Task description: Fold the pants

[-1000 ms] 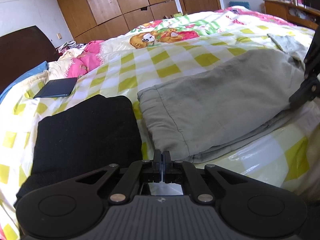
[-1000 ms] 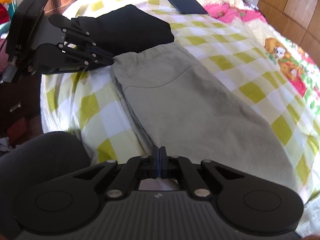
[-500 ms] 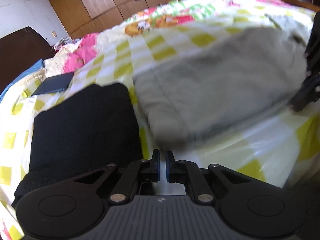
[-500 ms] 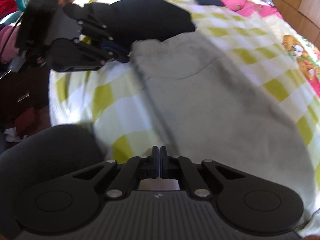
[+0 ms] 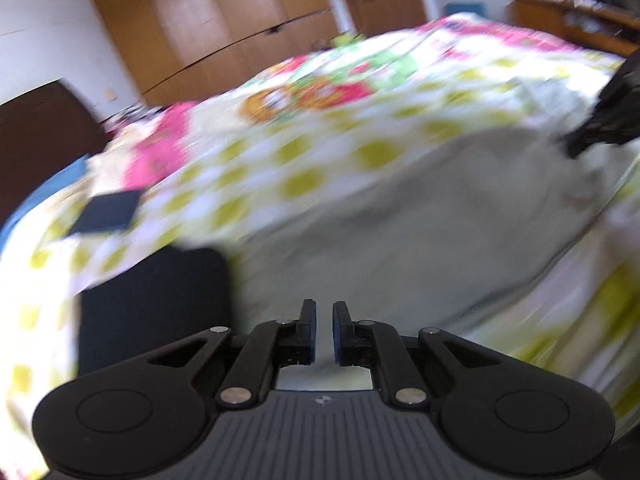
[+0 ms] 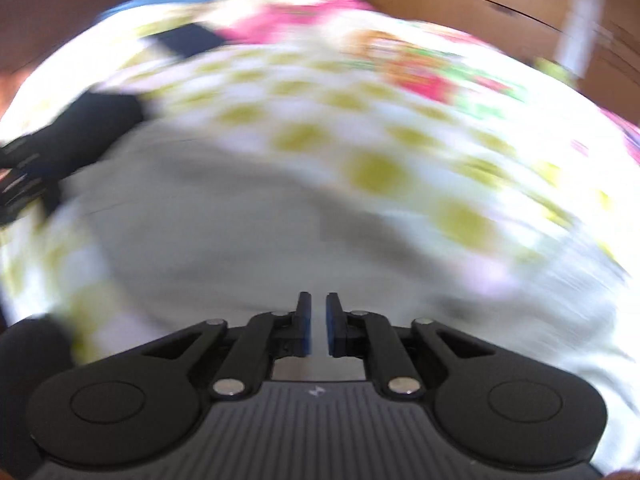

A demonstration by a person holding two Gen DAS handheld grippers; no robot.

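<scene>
The grey pants (image 5: pixel 420 220) lie folded along the near side of the yellow-checked bed, blurred in both views. My left gripper (image 5: pixel 324 332) hovers over their waist end beside a black folded garment (image 5: pixel 160 300). Its jaws are opening, a narrow gap with nothing between them. My right gripper (image 6: pixel 318 326) is above the grey pants (image 6: pixel 200 240), jaws also opening and empty. The right gripper (image 5: pixel 608 120) shows at the far right of the left wrist view. The left gripper (image 6: pixel 24 176) sits at the left edge of the right wrist view.
A dark flat tablet-like thing (image 5: pixel 108 216) lies on the bed past the black garment (image 6: pixel 104 120). Pink bedding (image 5: pixel 160 152) and a dark headboard (image 5: pixel 36 140) are at the left, wooden wardrobes (image 5: pixel 240 20) behind. The bed edge runs just below the pants.
Both grippers went from shut to slightly parted. Both views swung and blurred, the right one rolling so the bed now lies level across it. The pants stay on the bed.
</scene>
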